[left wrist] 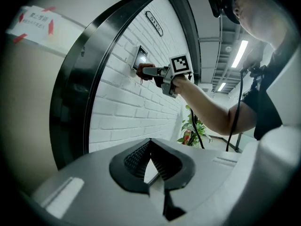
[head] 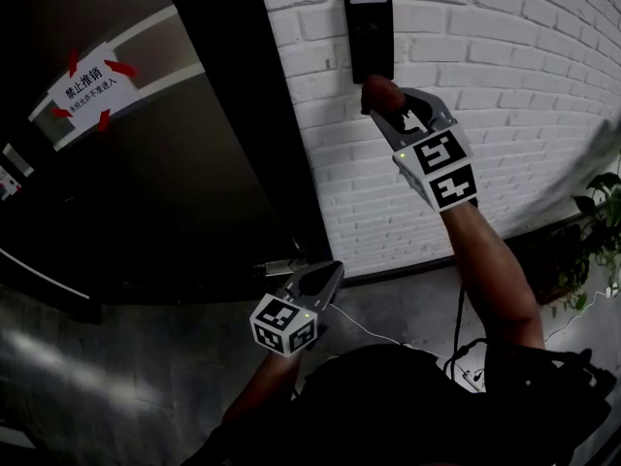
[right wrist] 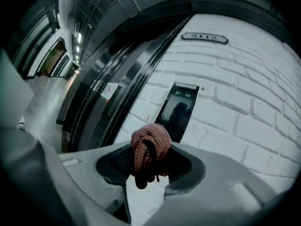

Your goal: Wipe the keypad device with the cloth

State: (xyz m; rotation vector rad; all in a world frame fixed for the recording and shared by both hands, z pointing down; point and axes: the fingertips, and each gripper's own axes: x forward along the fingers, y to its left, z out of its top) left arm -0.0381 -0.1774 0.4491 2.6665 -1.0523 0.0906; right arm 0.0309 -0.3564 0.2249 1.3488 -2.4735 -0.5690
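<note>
A black keypad device (head: 370, 37) hangs on the white brick wall (head: 505, 95); it also shows as a dark glossy panel (right wrist: 178, 111) and a small bright panel (left wrist: 140, 58). My right gripper (head: 376, 93) is shut on a bunched reddish-brown cloth (right wrist: 149, 149), and the cloth (head: 381, 89) sits at the device's lower edge; whether it touches is unclear. From the left gripper view the right gripper (left wrist: 145, 71) is seen held up to the device. My left gripper (head: 330, 275) hangs low near the door's foot, jaws nearly closed with nothing between them (left wrist: 149, 167).
A dark door (head: 146, 163) with a white and red notice (head: 92, 85) stands left of the wall. A potted plant (head: 597, 236) stands at the right. Cables (head: 456, 352) run over the grey floor.
</note>
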